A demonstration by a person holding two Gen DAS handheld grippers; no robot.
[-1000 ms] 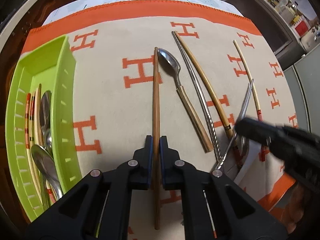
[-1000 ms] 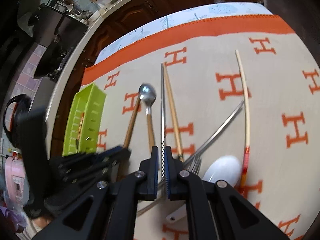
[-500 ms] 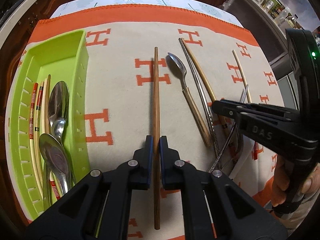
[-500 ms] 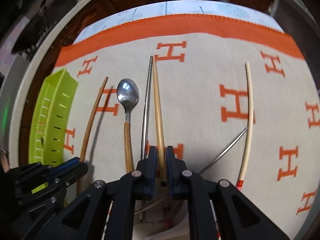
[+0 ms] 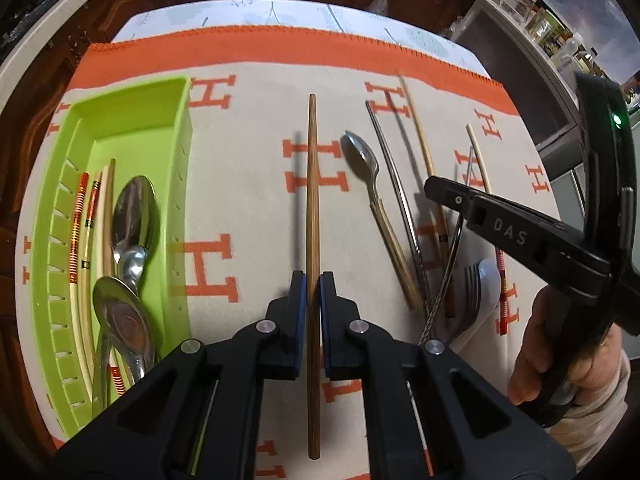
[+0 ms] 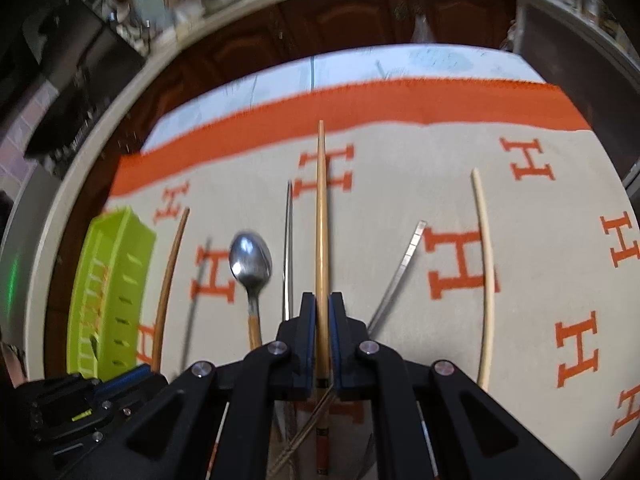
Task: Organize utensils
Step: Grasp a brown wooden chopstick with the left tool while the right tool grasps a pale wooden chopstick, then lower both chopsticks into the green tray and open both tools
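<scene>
I count one green tray (image 5: pixel 132 120), three metal spoons (image 5: pixel 362 160), one fork (image 5: pixel 472 292), and two chopsticks gripped: brown (image 5: pixel 312 184), tan (image 6: pixel 322 216).

- right gripper (image 6: pixel 323 320) clamps tan chopstick (image 6: pixel 321 216)
- spoon (image 6: pixel 251 264), steel chopstick (image 6: pixel 288 248) on cloth (image 6: pixel 400 184) just left
- cream chopstick (image 6: pixel 486 272) right
- green tray (image 6: pixel 108 292) far left
- left gripper (image 6: pixel 120 384) holds brown chopstick (image 6: pixel 170 280)

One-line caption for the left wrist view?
Left gripper clamps a dark brown wooden chopstick beside the lime-green plastic utensil tray.
</scene>
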